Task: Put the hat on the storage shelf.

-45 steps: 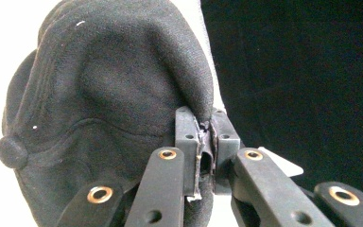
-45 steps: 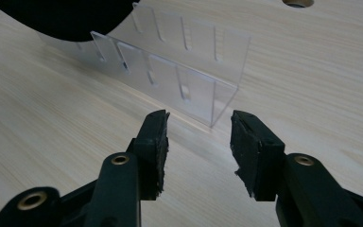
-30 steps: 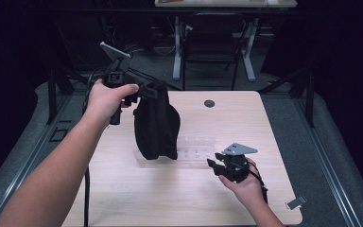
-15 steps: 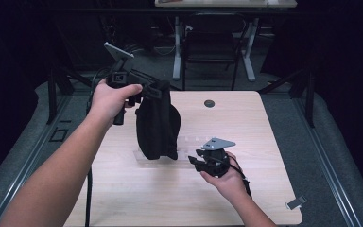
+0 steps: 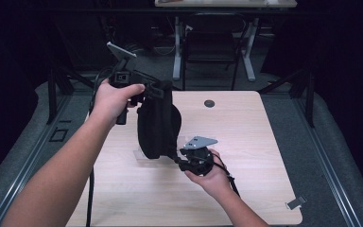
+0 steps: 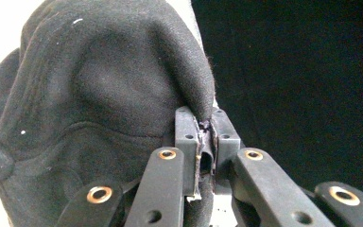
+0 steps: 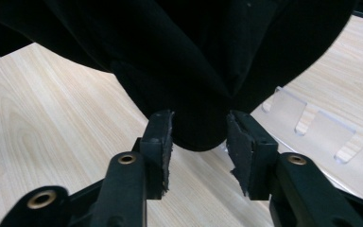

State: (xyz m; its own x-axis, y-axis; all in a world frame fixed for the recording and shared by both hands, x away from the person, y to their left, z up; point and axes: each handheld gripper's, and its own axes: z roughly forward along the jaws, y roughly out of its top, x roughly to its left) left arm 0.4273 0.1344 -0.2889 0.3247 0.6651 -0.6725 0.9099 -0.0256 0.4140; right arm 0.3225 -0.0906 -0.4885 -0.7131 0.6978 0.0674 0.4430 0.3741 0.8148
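Left gripper (image 6: 207, 142) is clamped on one black felt cap (image 5: 157, 124) hanging above the pale wooden table (image 5: 255, 137), right gripper (image 7: 198, 142) spread around its 6 o'clock tip.

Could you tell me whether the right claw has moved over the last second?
Yes. In the high view the right claw has shifted left across the table, away from its right edge, up to the hanging black cap.

wooden table (image 5: 264, 142), clear slotted rack (image 7: 312, 125) (partly hidden), chair (image 5: 210, 45)
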